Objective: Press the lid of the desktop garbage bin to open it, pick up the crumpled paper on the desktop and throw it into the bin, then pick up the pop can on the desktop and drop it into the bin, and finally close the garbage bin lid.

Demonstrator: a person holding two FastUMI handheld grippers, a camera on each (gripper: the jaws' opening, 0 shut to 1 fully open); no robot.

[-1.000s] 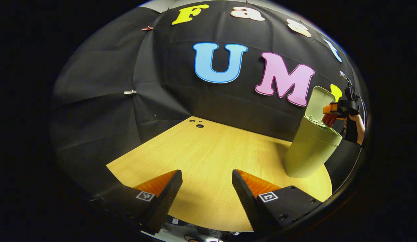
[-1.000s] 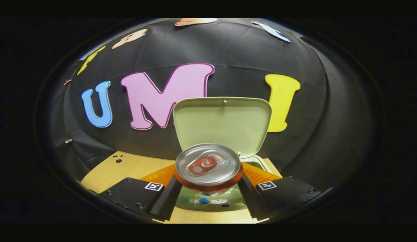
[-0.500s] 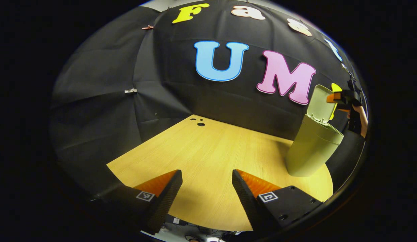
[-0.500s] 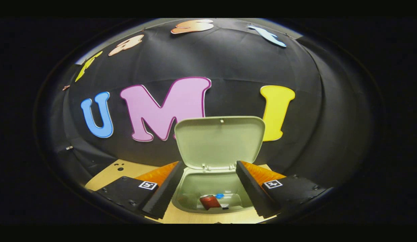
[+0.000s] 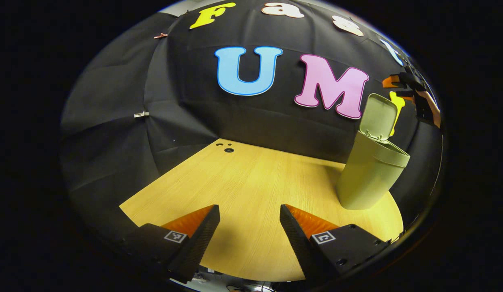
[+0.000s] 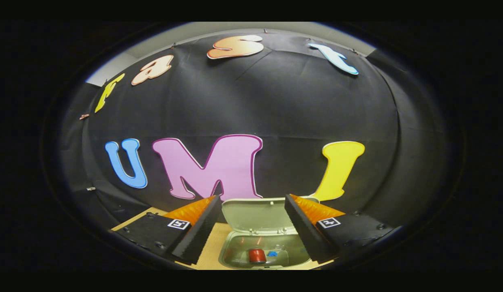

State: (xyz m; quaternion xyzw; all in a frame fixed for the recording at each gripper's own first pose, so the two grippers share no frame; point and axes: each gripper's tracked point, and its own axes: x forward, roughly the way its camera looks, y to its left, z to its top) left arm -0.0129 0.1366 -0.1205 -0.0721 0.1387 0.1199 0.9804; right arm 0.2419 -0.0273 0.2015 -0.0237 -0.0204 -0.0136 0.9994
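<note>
From my left gripper view, the left gripper (image 5: 250,231) hovers low over the desk (image 5: 251,182), a pale wood-grain top; its ridged fingers stand apart, holding nothing. The garbage bin (image 5: 367,174), smooth matte olive plastic tapering downward, stands at the desk's right edge with its rounded lid (image 5: 377,117) hinged upright. In my right gripper view, the right gripper (image 6: 251,227) hangs above the open bin, fingers apart and empty. The pop can (image 6: 257,256) lies inside. No legible label.
</note>
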